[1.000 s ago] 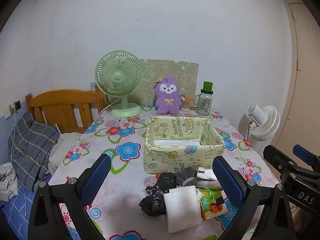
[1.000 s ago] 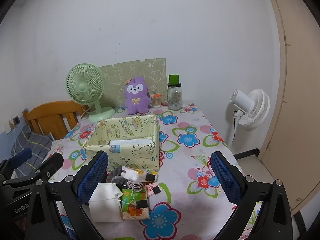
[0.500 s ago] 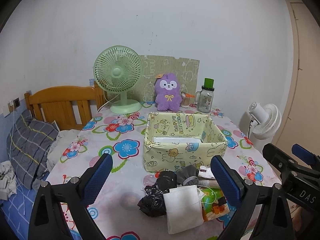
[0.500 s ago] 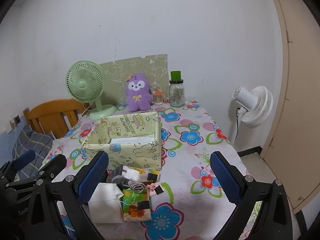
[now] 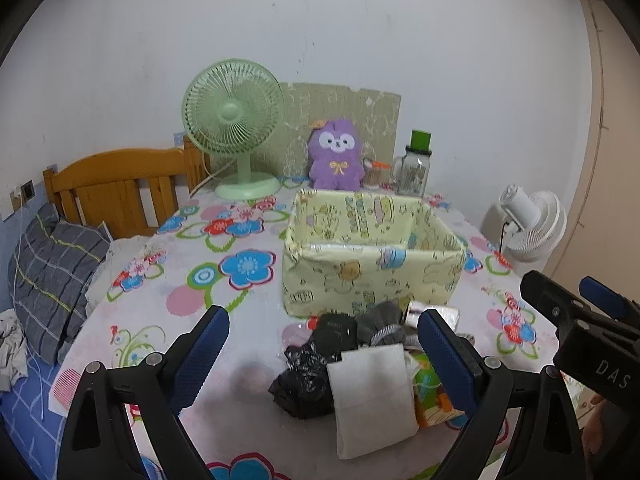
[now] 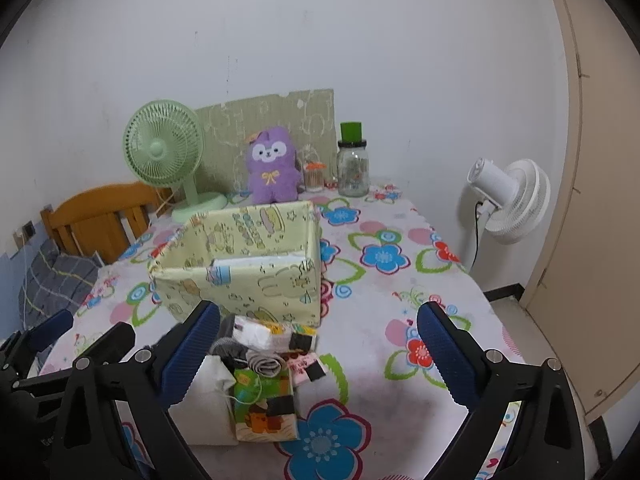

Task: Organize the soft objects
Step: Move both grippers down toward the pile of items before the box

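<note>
Table with floral cloth (image 5: 248, 312): carries at its middle a pale yellow fabric storage box (image 5: 372, 280), printed with cartoon animals, open at the top, a white flat item lying inside. Near edge, just in front of the box: heap of soft objects, comprising a crumpled black bag (image 5: 308, 376), a white folded cloth (image 5: 372, 388), a green and orange printed packet (image 6: 264, 404), a grey rolled piece (image 6: 264, 364) and small patterned bits; the pieces touch and overlap. Far edge, against the wall: green desk fan (image 5: 232, 120), purple plush toy (image 5: 336, 156), glass jar with green lid (image 5: 416, 164), a patterned board (image 5: 376, 112) behind them. Off the table: white floor fan (image 6: 508, 200) to the right, wooden headboard (image 5: 116, 184) and grey checked pillow (image 5: 52, 272) to the left. Left gripper (image 5: 324, 356): blue-padded jaws wide, having just been closing slightly, nothing gripped, hovering over the heap. Right gripper (image 6: 320, 348): jaws wide apart, empty, above the heap's right side.
</note>
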Action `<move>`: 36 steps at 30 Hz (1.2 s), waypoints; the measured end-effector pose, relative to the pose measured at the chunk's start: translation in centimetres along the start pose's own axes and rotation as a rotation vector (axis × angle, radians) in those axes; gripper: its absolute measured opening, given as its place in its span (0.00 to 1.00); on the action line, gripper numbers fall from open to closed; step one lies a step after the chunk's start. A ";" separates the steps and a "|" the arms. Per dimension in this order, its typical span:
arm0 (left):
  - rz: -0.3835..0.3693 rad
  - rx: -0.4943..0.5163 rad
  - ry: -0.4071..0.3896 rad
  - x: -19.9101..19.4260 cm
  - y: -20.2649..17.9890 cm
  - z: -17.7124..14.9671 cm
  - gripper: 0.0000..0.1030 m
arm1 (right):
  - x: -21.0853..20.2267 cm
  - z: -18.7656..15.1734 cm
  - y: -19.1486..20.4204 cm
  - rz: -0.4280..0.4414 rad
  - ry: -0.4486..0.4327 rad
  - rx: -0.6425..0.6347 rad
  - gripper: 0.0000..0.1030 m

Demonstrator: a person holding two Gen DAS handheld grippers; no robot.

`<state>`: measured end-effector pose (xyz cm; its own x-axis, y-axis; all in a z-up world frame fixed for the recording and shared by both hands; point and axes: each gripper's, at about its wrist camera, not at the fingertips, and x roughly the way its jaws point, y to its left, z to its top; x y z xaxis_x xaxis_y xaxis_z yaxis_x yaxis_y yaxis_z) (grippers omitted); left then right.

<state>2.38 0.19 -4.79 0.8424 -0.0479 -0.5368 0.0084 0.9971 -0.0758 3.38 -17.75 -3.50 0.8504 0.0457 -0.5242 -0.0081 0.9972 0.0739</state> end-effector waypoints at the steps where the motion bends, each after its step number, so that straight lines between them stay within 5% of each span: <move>1: 0.000 0.003 0.005 0.2 0.0 -0.2 0.93 | 0.2 -0.2 0.0 0.002 0.005 0.000 0.96; 36: 0.004 0.041 0.156 4.1 -2.7 -6.2 0.91 | 5.2 -5.9 1.8 0.085 0.191 -0.077 0.91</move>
<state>2.44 -3.08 -11.99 0.7489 -0.0496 -0.6609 0.0301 0.9987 -0.0407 4.67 -15.34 -11.05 0.7297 0.1329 -0.6707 -0.1218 0.9905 0.0638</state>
